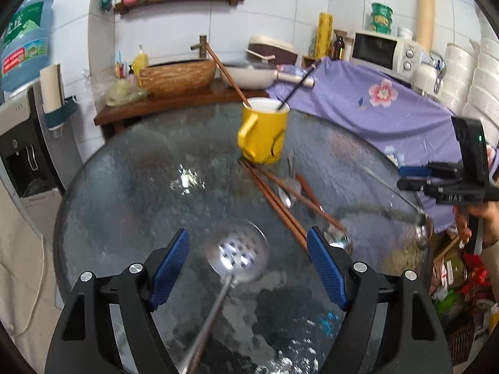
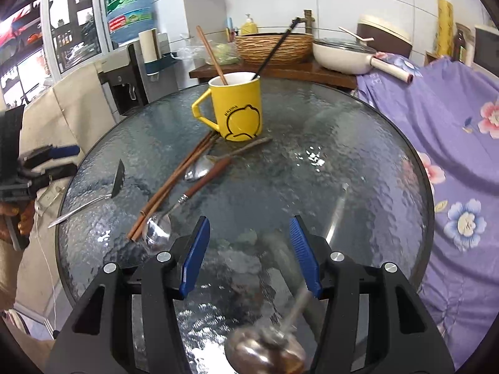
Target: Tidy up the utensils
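Yellow ceramic mug [image 2: 232, 107], already holding two utensils, anchors the pick-up step. Nearer than it, left gripper [image 1: 248, 263] gapes around a perforated steel skimmer [image 1: 238, 251]; right gripper [image 2: 248, 257] gapes above a steel ladle [image 2: 265, 353]. Next: descend, then pinch each handle.

Yellow mug [image 2: 237, 106], purple flowered cloth [image 2: 452, 131], blue-padded black left gripper [image 1: 249, 268].
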Demonstrator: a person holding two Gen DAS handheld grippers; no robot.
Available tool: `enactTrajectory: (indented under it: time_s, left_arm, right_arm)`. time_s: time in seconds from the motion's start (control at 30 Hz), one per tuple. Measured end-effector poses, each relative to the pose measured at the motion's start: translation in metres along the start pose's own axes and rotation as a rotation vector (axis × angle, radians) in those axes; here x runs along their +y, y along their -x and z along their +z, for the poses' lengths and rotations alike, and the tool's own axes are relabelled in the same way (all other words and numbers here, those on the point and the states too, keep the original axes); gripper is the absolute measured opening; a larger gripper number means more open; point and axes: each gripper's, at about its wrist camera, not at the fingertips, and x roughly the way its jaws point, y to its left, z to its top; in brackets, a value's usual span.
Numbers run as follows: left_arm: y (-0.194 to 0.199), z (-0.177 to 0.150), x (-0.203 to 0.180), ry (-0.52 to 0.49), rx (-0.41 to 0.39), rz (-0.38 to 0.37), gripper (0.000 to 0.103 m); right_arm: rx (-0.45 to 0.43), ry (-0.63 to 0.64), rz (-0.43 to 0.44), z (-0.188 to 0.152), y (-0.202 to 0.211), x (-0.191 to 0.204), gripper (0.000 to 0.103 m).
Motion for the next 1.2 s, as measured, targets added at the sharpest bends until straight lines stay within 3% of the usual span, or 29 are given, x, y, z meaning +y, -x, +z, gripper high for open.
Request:
enactTrajectory:
  time_s: [0.2, 0.37, 0.73, 1.03, 1.2]
  left_arm:
    - [-0.014, -0.014, -0.017, -0.044, 0.024, 0.041, 0.074]
    - [-0.029, -0.021, -0.021, -0.052, 0.053, 0.082, 0.061]
    - [-0.054, -0.023, -0.028, -0.059, 0.085, 0.132, 0.049]
    - [-0.065, -0.02, -0.027, -0.045, 0.085, 0.17, 0.04]
    - [-0.068, -0.019, -0.027, -0.046, 0.083, 0.184, 0.034]
  right_arm:
    - [-0.002, -0.02, -0.004, -0.01, 0.009, -0.005, 0.054]
    - [-0.005, -0.003, 0.016, -0.013, 0.01, 0.006, 0.054]
    - [-0.003, 0.139, 0.078, -0.015, -0.009, 0.055, 0.054]
    - [0.005, 0.335, 0.044, -0.026, -0.03, 0.097, 0.054]
    - [0.013, 0.321, 0.079, -0.022, -0.037, 0.104, 0.054]
